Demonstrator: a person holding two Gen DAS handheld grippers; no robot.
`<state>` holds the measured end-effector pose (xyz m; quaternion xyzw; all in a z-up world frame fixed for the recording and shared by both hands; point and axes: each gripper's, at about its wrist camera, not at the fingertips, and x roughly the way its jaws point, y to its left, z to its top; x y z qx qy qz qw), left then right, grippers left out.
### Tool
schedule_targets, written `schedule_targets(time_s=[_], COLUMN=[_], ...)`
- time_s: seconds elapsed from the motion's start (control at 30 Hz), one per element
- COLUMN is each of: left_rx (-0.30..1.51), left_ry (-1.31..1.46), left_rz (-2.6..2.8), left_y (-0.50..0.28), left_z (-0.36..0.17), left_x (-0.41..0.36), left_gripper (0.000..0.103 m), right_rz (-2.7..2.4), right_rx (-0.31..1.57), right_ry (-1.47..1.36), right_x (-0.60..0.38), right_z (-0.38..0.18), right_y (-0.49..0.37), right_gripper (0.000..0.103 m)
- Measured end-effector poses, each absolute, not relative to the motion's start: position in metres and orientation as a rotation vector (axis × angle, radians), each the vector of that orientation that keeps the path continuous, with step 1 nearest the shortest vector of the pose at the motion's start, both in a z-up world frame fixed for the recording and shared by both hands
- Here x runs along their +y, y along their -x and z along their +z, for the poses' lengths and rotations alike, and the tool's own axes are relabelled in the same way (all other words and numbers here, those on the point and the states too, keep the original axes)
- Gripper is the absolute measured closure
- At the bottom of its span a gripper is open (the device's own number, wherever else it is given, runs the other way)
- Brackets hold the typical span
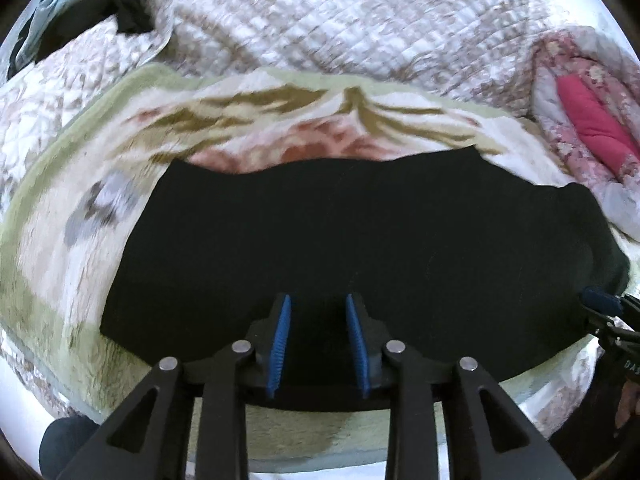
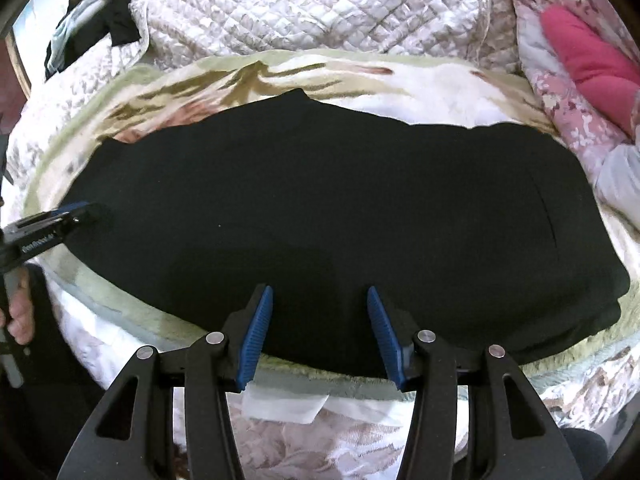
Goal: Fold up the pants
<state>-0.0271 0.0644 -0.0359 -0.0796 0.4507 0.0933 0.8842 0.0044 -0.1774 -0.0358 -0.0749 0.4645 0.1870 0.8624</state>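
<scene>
Black pants (image 1: pixel 340 220) (image 2: pixel 320 200) lie flat and folded into a wide band on a floral blanket (image 1: pixel 280 120) (image 2: pixel 400 76). In its own view my left gripper (image 1: pixel 318 300) hovers over the pants' near edge, open, with only flat cloth showing in the gap between the blue pads. Over the near edge further right, my right gripper (image 2: pixel 319 292) stands open wider, nothing pinched. Each gripper shows in the other's view: the right one (image 1: pixel 600 300) at the pants' right end, the left one (image 2: pixel 60 220) at their left end, held by a hand (image 2: pixel 20 316).
A white quilted bedspread (image 1: pixel 320 20) (image 2: pixel 300 8) lies bunched behind the blanket. A pink floral duvet (image 1: pixel 580 120) (image 2: pixel 580 60) sits at the right. Dark clothes (image 1: pixel 120 4) (image 2: pixel 108 16) lie at the far left. A white tag (image 2: pixel 284 404) hangs at the blanket's near edge.
</scene>
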Motion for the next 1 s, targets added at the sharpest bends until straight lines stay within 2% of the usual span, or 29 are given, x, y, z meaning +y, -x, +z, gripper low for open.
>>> schedule_targets(time_s=[0.2,0.67,1.0], left_rx=[0.907,0.853,0.868], left_ry=[0.201,0.2,0.22], left_rz=[0.247,0.353,0.263], left_y=[0.033,0.046,0.031], left_z=[-0.028,-0.008,-0.009], left_x=[0.084,0.119,0.098], left_gripper=[0.072,0.067,0.064], right_rz=[0.407,0.432,0.437], right_rx=[0.992,0.972,0.957], right_ry=[0.215,0.152,0.132], right_x=[-0.165,-0.152,-0.152], right_z=[-0.039,-0.024,-0.018], right_y=[-0.004,-0.006,-0.005], right_gripper=[0.035,0.035,0.035])
